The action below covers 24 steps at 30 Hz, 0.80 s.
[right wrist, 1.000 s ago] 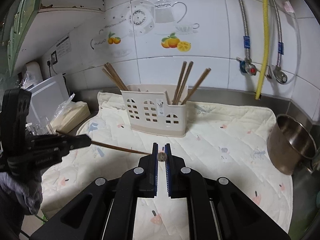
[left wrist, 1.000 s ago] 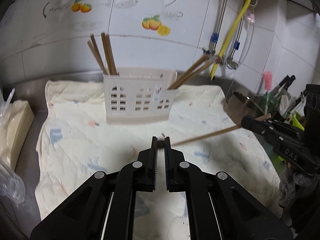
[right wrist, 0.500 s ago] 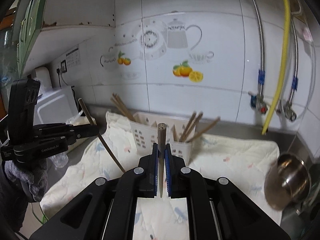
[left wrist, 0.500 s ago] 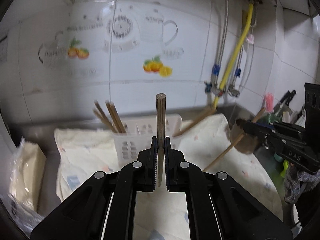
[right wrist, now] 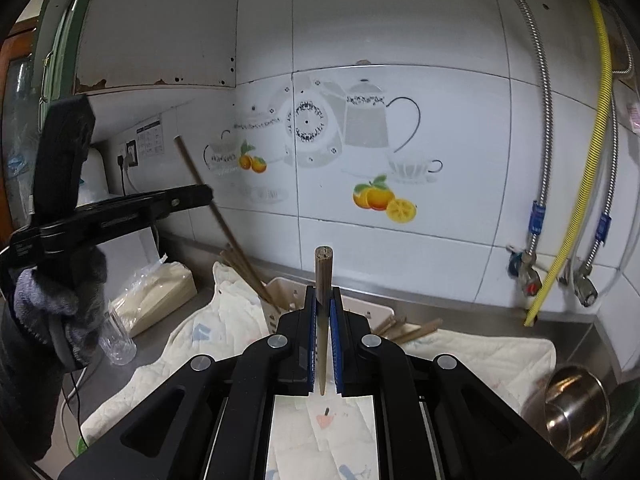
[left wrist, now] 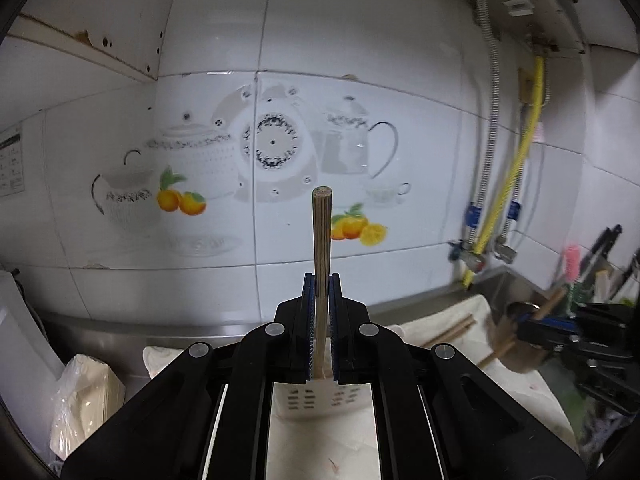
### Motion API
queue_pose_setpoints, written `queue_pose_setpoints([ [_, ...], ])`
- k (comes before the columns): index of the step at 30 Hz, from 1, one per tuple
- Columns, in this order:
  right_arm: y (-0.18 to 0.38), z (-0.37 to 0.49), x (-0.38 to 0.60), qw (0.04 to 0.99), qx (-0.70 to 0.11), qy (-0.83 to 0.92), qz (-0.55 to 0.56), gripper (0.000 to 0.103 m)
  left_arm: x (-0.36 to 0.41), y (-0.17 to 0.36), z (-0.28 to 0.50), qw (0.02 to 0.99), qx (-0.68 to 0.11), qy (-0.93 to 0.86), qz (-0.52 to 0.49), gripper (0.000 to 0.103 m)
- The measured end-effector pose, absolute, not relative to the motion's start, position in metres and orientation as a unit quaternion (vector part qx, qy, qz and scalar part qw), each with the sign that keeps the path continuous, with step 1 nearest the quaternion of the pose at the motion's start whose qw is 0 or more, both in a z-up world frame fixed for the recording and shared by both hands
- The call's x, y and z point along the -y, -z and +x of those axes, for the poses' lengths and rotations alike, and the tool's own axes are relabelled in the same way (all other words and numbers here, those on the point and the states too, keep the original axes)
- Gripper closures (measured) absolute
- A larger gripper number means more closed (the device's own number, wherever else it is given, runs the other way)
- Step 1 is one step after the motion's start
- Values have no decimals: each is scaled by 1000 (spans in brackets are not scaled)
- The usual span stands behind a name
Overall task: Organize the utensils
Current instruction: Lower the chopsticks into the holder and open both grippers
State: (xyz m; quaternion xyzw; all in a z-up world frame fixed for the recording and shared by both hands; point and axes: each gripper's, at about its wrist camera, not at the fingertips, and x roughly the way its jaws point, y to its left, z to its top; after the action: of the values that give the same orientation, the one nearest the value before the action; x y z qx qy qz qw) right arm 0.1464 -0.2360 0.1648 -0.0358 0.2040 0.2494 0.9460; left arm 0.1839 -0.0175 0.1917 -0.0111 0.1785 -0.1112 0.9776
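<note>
In the left wrist view my left gripper point(left wrist: 321, 280) is shut on a wooden chopstick point(left wrist: 322, 232) that stands upright between its jaws. Below it, part of the white slotted utensil holder point(left wrist: 320, 400) shows. At the right edge my right gripper point(left wrist: 536, 322) grips another chopstick point(left wrist: 502, 346). In the right wrist view my right gripper point(right wrist: 323, 292) is shut on its upright chopstick point(right wrist: 323, 268), above the holder point(right wrist: 286, 290). The left gripper point(right wrist: 202, 196) appears at the left, carrying a slanted chopstick point(right wrist: 192, 164). Several chopsticks point(right wrist: 408, 330) lean in the holder.
A patterned white cloth point(right wrist: 224, 320) covers the steel counter. A steel pot point(right wrist: 576, 404) stands at the right, a bagged packet point(right wrist: 160, 296) and a small glass point(right wrist: 116, 340) at the left. Tiled wall with hoses point(right wrist: 600, 128) lies close behind. A gloved hand point(right wrist: 56, 308) holds the left gripper.
Both grippers have risen well above the cloth, and each held chopstick has swung from lying across to standing upright. The views now face the wall more than the counter.
</note>
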Motion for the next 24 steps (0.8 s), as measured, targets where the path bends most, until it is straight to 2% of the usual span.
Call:
queue_pose_setpoints([
  [12,-198,172,234,961,-157,-226,-38,97,6,-142,227,967,-236,91,-30,98],
  [24,-169,213,229,958,-194,-208,-27,97,5,-131,231,962,-254,97,-28,97],
])
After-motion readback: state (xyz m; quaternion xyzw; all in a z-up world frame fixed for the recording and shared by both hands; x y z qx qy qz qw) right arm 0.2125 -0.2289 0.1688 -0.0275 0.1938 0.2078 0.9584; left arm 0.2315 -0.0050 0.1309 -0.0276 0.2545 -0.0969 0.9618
